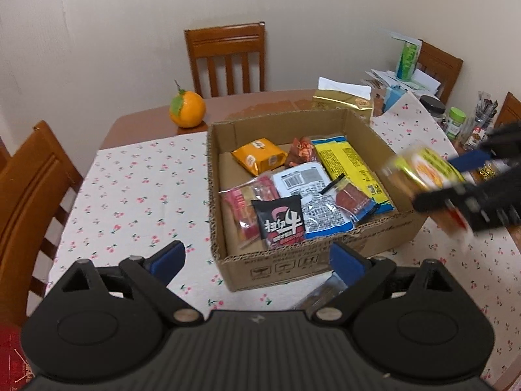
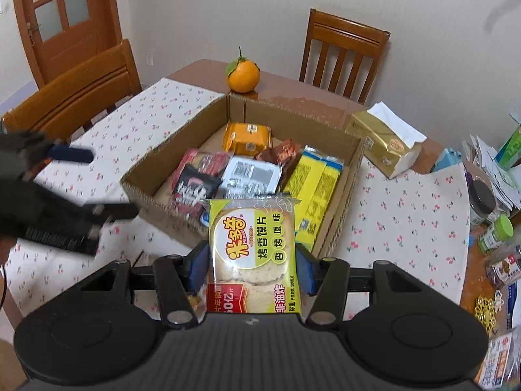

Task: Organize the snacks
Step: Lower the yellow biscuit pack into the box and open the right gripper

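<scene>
The right gripper (image 2: 250, 268) squeezed a green and yellow snack pack (image 2: 252, 251) between its blue pads (image 2: 198, 268). The pack stood upright, up in the air, just in front of the near wall of the box (image 2: 182, 150). The left gripper (image 1: 257, 260) was wide open with nothing between its pads. It hung over the flowery cloth (image 1: 130, 192), close to the box's near corner.

The box sat on the cloth on the table (image 1: 260, 101). Snacks already lay inside it. A black pack (image 1: 280, 224) and a red pack (image 1: 241, 208) were closest. A white pack (image 1: 309, 192) lay in the middle. A long yellow pack (image 1: 355, 166) lay along the right side. An orange pack (image 1: 259, 156) and a small brown pack (image 1: 301, 151) lay at the back.

Behind the box an orange (image 1: 187, 109) sat on the bare table. A gold tissue pack (image 2: 386, 145) lay beside the far right corner. Wooden chairs (image 1: 226, 58) stood by the wall.
</scene>
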`<state>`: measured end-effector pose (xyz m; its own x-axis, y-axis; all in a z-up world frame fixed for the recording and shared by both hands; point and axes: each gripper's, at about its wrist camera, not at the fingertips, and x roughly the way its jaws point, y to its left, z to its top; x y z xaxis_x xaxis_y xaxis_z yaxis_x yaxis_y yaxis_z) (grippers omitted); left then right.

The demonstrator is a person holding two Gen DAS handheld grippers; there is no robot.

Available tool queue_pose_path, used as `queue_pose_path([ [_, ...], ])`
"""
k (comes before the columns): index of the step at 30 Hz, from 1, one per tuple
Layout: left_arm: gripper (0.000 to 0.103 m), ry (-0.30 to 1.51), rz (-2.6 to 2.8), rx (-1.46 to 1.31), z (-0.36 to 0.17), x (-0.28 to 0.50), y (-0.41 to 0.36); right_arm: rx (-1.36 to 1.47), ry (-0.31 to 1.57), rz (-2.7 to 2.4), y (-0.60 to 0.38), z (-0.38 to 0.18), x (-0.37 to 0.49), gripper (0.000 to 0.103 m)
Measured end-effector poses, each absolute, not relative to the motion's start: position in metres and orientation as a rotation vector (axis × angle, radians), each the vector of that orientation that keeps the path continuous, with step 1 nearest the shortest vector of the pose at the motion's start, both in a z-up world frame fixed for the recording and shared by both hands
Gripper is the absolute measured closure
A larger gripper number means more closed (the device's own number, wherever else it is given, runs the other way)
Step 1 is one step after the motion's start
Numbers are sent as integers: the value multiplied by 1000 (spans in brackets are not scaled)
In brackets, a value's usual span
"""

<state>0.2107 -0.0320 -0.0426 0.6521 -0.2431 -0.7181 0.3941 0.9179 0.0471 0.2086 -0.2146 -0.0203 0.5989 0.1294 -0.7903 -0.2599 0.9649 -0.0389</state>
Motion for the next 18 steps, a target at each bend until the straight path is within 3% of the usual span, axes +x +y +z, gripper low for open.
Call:
queue_pose_path([
  [18, 5, 799, -240, 136, -52, 185, 14, -72, 947, 204, -204, -49, 314, 43],
])
